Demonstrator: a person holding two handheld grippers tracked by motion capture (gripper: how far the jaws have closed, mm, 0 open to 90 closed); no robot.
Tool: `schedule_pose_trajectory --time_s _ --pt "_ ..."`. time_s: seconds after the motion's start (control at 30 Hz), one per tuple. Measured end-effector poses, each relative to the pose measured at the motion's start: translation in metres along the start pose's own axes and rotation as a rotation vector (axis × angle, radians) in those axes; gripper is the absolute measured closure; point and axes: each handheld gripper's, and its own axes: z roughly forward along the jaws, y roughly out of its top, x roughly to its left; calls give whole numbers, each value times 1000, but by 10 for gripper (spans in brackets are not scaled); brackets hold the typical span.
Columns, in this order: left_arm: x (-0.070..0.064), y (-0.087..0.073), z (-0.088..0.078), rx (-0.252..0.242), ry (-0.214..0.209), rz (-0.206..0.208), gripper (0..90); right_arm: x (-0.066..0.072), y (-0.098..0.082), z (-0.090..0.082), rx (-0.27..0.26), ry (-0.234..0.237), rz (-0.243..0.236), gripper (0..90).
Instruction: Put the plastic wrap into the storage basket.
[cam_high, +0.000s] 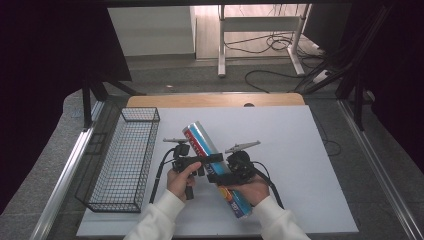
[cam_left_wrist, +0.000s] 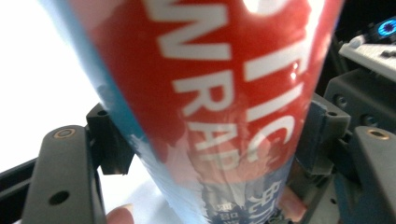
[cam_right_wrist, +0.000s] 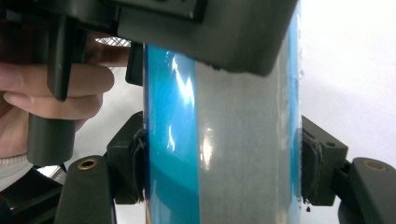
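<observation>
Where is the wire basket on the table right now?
In the high view, the wire basket sits at the table's left edge, left of the left gripper.

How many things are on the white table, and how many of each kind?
Plastic wrap box: 1
Wire basket: 1
Grippers: 2, the left gripper and the right gripper, both clamped on the box
Total: 4
</observation>
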Motion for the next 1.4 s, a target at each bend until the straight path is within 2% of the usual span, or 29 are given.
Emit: schedule_pose_trajectory --time_s 0.1,0.17,0.23,0.3,0.33,0.37,0.5,0.53,0.63,0.67,0.7,0.73,0.77,0.87,1.0,1.17,1.4 --pt "1 3 -4 -8 -27 -25 290 2 2 -1 -7 -1 -5 317" --pt "2 5 -9 -18 -55 -34 303 3 5 -3 -14 25 -3 297" --pt "2 7 -13 -24 -56 -8 311 2 6 -5 -34 53 4 267" --pt "1 8 -15 -25 -47 1 316 4 7 -10 -44 39 -21 213" --pt "1 10 -18 -23 -30 23 318 5 7 -14 -53 29 -36 186" --pt "0 11 -20 -26 -27 28 318 4 7 -16 -53 33 -41 169" --pt "-2 14 -26 -34 -59 23 319 3 5 -26 -55 22 -60 118" --pt "-6 17 -30 -43 -66 27 319 0 2 -37 -83 32 -55 114" --pt "-10 20 -35 -42 -57 35 319 -2 0 -47 -99 36 -53 111" --pt "-13 24 -40 -37 -35 54 319 -8 -5 -59 -111 28 -50 108" --pt "-13 24 -40 -37 -35 54 319 -8 -5 -59 -111 28 -50 108" --pt "-15 27 -45 -34 -10 62 319 -10 -6 -61 -115 26 -48 108" --pt "-16 29 -48 -32 3 69 319 -19 -13 -73 -135 15 -32 108" --pt "-17 32 -55 -30 16 79 320 -30 -24 -85 -147 -26 -23 108" --pt "-21 37 -62 -22 28 91 320 -49 -39 -96 -145 -79 14 108" --pt "-31 45 -70 -11 49 112 320 -66 -55 -100 -134 -140 43 108" --pt "-41 51 -81 -4 77 143 320 -79 -68 -93 -112 -234 40 108"
